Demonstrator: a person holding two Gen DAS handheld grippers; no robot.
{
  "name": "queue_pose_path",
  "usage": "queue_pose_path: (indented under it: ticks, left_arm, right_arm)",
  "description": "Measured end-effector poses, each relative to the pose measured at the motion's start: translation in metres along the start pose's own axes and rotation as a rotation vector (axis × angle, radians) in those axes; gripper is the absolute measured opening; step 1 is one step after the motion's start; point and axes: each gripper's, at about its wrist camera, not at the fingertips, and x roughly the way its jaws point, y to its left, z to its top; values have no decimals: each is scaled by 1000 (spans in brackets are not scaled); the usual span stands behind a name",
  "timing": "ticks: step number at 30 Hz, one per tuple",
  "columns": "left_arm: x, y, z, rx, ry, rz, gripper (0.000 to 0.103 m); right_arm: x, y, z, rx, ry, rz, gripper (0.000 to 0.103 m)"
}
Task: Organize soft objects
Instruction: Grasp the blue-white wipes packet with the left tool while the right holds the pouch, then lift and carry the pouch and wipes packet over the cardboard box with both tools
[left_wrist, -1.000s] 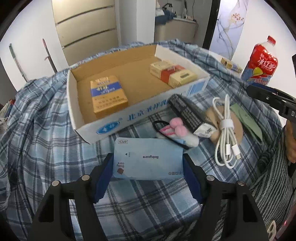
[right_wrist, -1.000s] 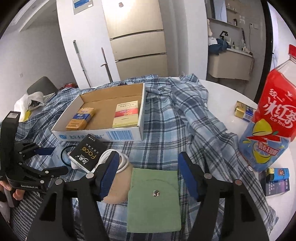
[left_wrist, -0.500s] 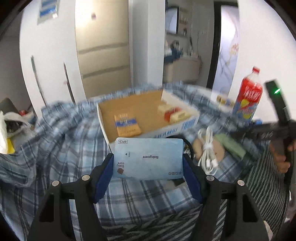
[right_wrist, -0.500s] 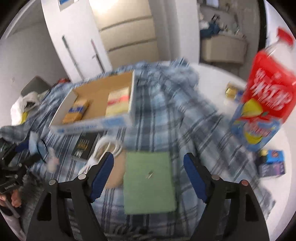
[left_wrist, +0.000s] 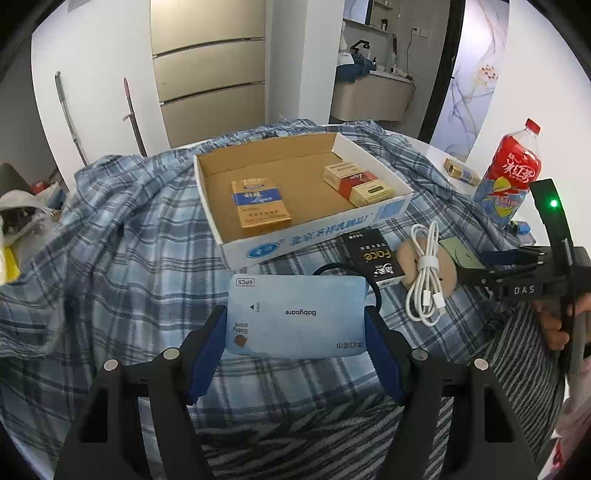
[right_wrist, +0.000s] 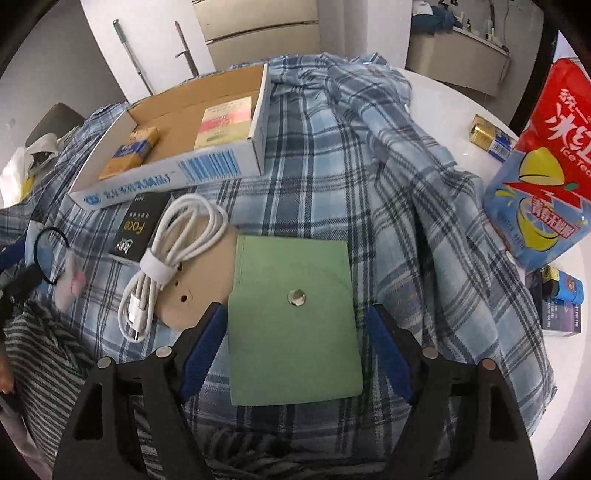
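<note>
My left gripper (left_wrist: 295, 332) is pinching the pale blue Babycare wipes pack (left_wrist: 295, 317) by its short edges, lifted off the plaid cloth (left_wrist: 122, 236). Straight ahead of it sits the open cardboard box (left_wrist: 317, 236), which I judge to be the goal; it holds only three small cartons so far, none of the soft things. My right gripper (right_wrist: 295, 343) is spread wide, its blue pads straddling the green felt pouch (right_wrist: 291, 314) that lies flat on the cloth, not touching it as far as I can tell. Just left of that pouch lie a tan leather piece (right_wrist: 207, 273), a bundled white cable (right_wrist: 173, 254) and a black Face packet (right_wrist: 138, 227). So I reckon the sorting is barely begun: one pack in hand, the pouch and the rest waiting.
</note>
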Motion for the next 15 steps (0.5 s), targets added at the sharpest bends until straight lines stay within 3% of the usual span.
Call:
queue_pose_path:
  ticks: [4,6,9,11,15]
  left_arm:
    - [-8,-16,1,128,12,51,74]
    - [-10,-20,3,142,20,63,74]
    - [-11,-22,8,151,55,53,74]
    - [-15,-21,10,159,40,91,74]
    - [-17,-22,15,175,48,124,74]
  right_arm:
    - [2,-7,-1,15,2,36,77]
    - [2,-4,-2,-3,-4,30,68]
    - [-1,-6,-1,7,-7,57,68]
    - [-6,-9,1,23,-22,72,68]
    - [-28,-15,3,36,-102,73,68]
